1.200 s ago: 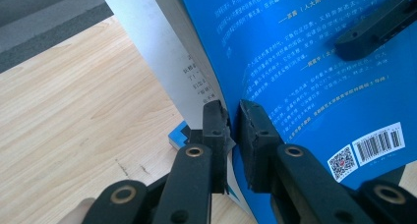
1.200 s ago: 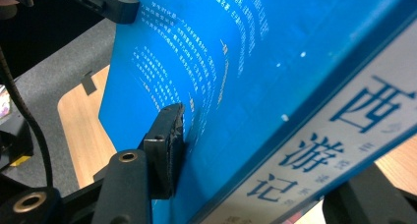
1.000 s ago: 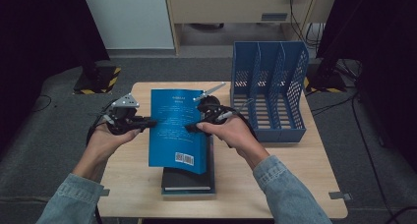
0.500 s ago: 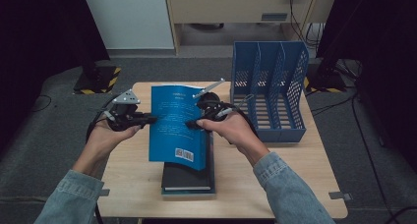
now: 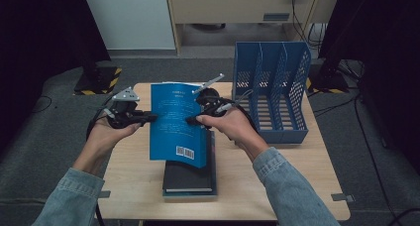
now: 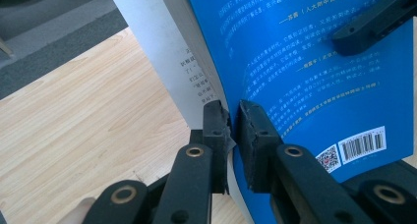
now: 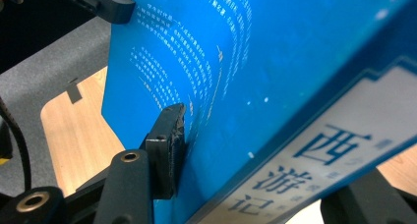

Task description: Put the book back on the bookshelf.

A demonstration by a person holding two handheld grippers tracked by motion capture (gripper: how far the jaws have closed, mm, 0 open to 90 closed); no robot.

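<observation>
R gripper (image 7: 255,160) jaws clamp blue book (image 7: 275,67) at spine edge, wood table (image 7: 78,135) below

A light wooden surface (image 5: 277,186) stood on grey carpet (image 5: 44,137). Behind it ran a pale wooden cabinet (image 5: 237,8) beside a white panel (image 5: 131,18); black stands with yellow-black striped bases (image 5: 96,82) flanked the dim sides, cables (image 5: 302,18) trailing down

Blues, black and pale wood

The book (image 5: 177,124) has a bright blue cover with white print and a white barcode patch; the file rack (image 5: 270,92) is duller blue mesh; the table (image 5: 277,186) is light wood grain.
</observation>
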